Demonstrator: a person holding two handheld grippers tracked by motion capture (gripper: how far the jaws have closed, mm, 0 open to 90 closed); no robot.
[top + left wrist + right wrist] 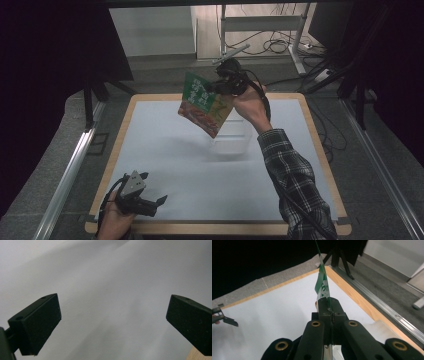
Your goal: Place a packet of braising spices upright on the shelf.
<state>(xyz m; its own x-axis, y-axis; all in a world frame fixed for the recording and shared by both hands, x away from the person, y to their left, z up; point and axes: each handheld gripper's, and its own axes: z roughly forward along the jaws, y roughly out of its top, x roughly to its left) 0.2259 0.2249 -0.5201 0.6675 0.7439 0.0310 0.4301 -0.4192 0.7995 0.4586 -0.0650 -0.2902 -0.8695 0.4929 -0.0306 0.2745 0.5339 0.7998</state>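
In the high view, the right gripper (216, 86) was held up in the upper middle of the frame, its jaws closed on the upper edge of a green food packet (204, 103). The packet hung tilted in the air above a clear plastic container (231, 137) that stood on the white table (165, 150). In the right gripper view the packet (322, 283) appeared edge-on, pinched between the jaws. The left gripper (161, 200) rested at the lower left of the frame, near the table's front edge, with its jaws wide apart and nothing between them.

Wooden-edged table (320, 150); white sheet (165, 150) atop; clear container (231, 140) on sheet
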